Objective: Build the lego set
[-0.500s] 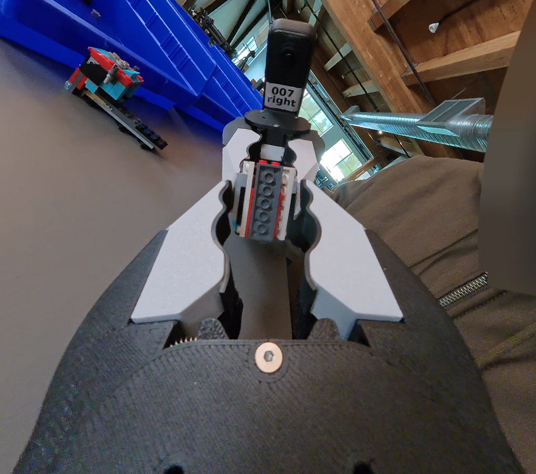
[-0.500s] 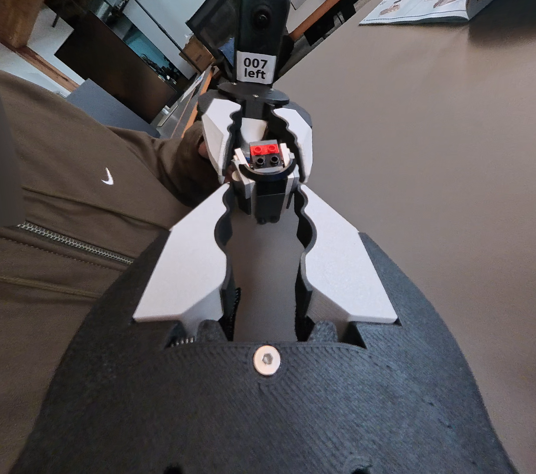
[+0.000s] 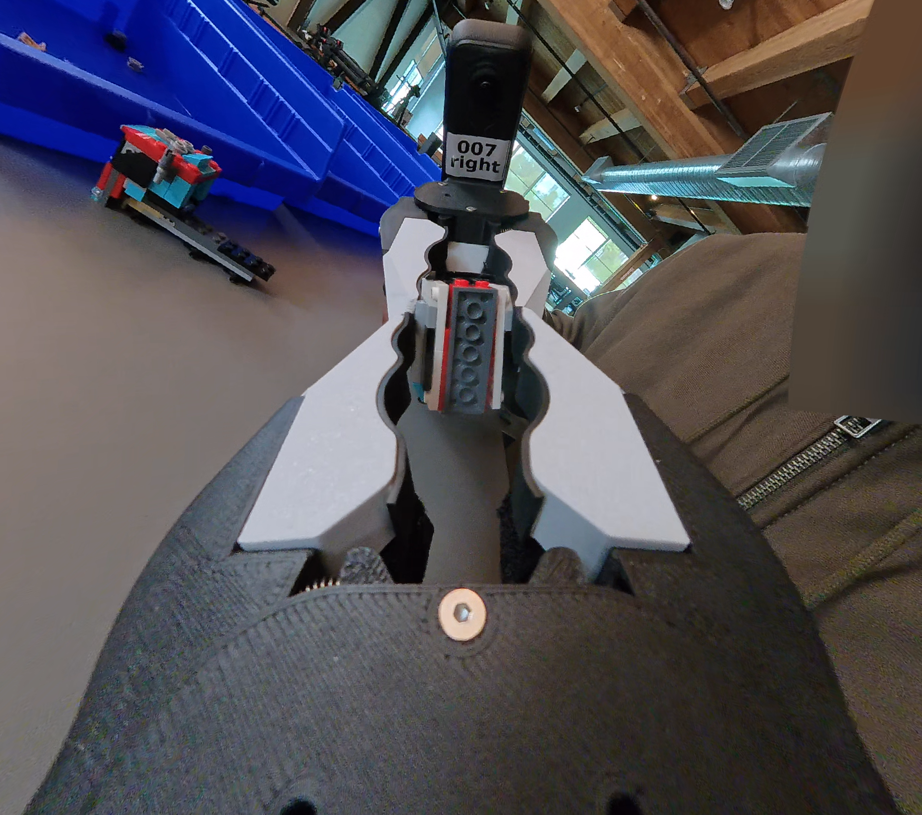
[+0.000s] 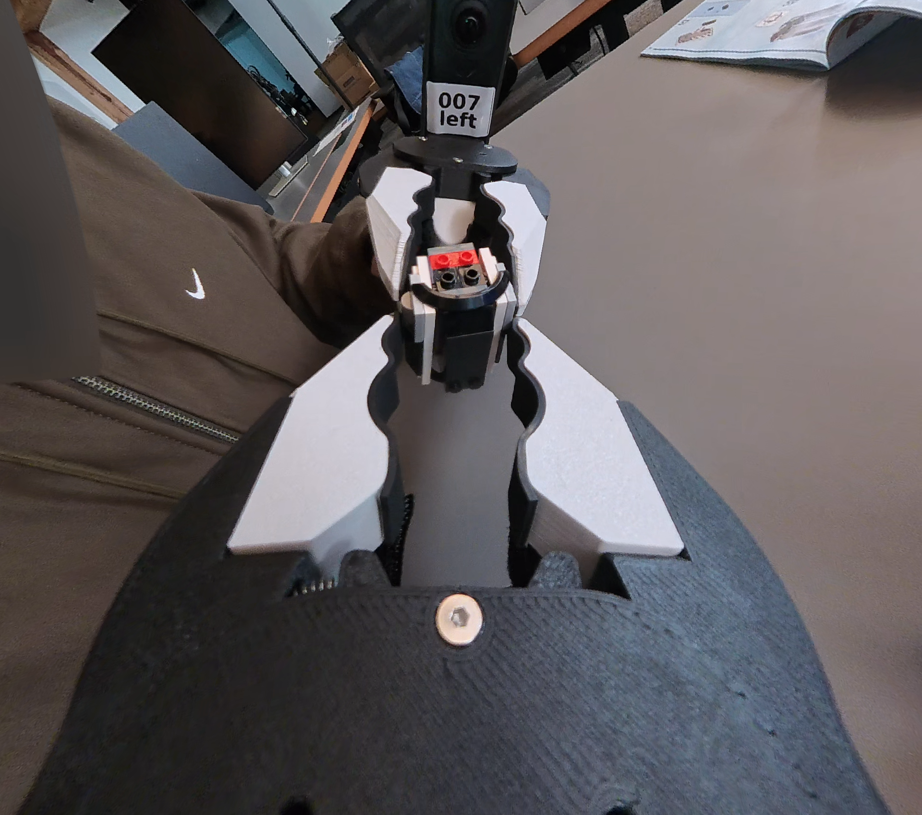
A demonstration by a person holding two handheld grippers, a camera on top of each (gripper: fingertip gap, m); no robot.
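Left wrist view shows your left gripper (image 3: 461, 342) and right gripper (image 4: 456, 332) fingers both clamped on one brick assembly (image 3: 466, 347), held clear of the tabletop (image 3: 149, 392).

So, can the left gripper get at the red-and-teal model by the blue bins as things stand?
Probably not yet: the left gripper and right gripper both grip one small brick piece. Otherwise the table towards the model looks free.
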